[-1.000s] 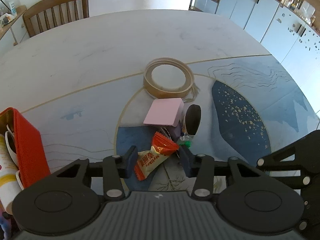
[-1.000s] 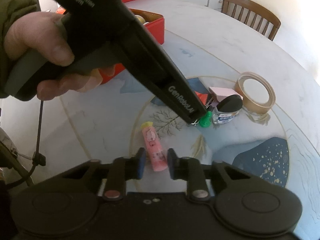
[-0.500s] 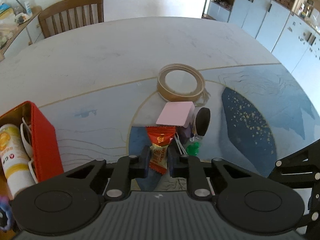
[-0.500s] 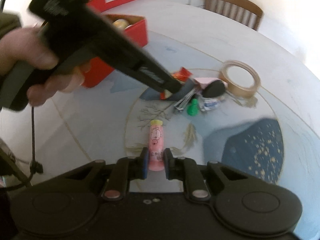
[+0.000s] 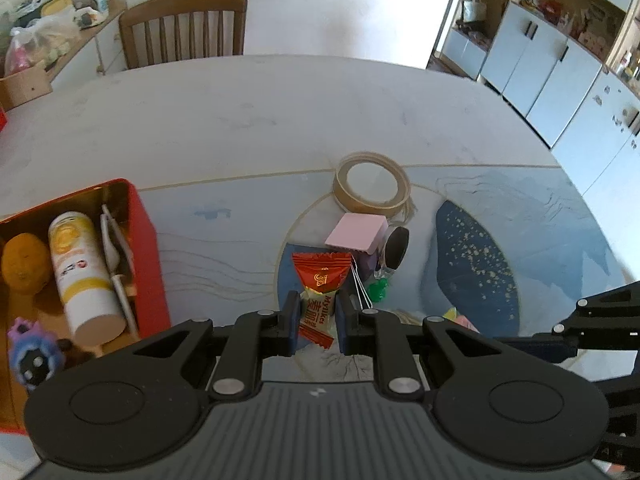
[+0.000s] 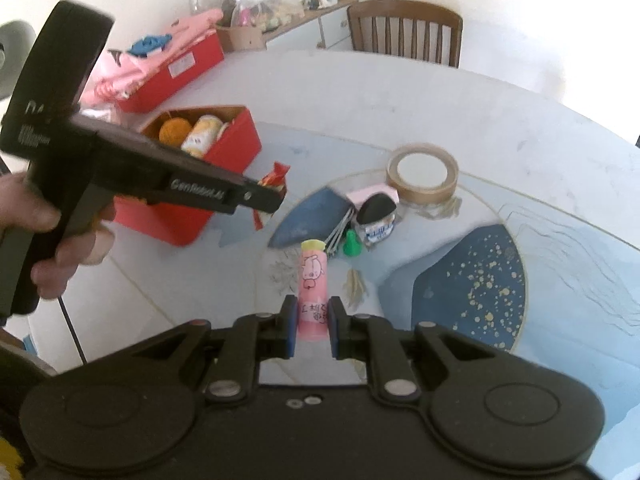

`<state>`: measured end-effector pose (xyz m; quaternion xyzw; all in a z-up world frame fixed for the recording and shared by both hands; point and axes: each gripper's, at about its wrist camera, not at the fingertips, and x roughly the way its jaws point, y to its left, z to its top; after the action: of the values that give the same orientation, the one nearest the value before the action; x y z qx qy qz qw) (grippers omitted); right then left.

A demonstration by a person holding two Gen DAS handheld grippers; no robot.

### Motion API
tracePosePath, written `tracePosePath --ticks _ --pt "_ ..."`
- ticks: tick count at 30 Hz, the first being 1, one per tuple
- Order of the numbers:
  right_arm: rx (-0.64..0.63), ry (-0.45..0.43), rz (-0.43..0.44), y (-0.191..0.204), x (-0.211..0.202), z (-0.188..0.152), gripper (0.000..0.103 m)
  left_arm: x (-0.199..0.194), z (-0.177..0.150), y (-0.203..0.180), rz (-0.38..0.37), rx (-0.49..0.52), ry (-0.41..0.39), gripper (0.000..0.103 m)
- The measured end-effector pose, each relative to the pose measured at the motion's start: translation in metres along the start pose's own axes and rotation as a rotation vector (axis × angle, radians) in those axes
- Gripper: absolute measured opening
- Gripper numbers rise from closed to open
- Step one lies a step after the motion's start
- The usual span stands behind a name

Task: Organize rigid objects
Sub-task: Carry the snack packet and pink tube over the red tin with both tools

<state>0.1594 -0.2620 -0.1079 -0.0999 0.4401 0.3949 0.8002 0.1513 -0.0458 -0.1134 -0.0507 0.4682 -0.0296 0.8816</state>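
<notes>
Round table, pale marble top with blue painted inlay; wooden chair at far edge.

Left gripper: pinched on a red-and-cream "Mylikes" candy packet, held off the table.

Right gripper: clamped on base of a pink tube with yellow cap and pig print.

Red tin, open, at left: holds a yellow-white can and an orange fruit.

Central cluster: tape roll, pink block, black-capped bottle, green piece.

Left view only: white cabinets, purple toy in the tin.

Right view only: person's hand on the left gripper's handle; second red box under pink cloth.
</notes>
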Motion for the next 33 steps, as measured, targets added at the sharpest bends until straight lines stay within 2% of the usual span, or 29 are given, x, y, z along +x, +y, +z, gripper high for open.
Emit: tracePosePath --ticks 11,22,33 --pt "0.003 -0.051 0.023 0.032 -0.010 0.026 0.015 -0.047 -0.007 0.023 0.006 -0.070 -0.030 0.018" --pt "-0.014 -0.063 0.035 0.073 0.009 0.054 0.015 -0.080 -0.015 0.082 0.047 -0.144 -0.067 0.018" --pt "-0.033 -0.053 0.054 0.116 0.041 0.083 0.015 -0.094 -0.022 0.144 0.091 -0.199 -0.075 0.017"
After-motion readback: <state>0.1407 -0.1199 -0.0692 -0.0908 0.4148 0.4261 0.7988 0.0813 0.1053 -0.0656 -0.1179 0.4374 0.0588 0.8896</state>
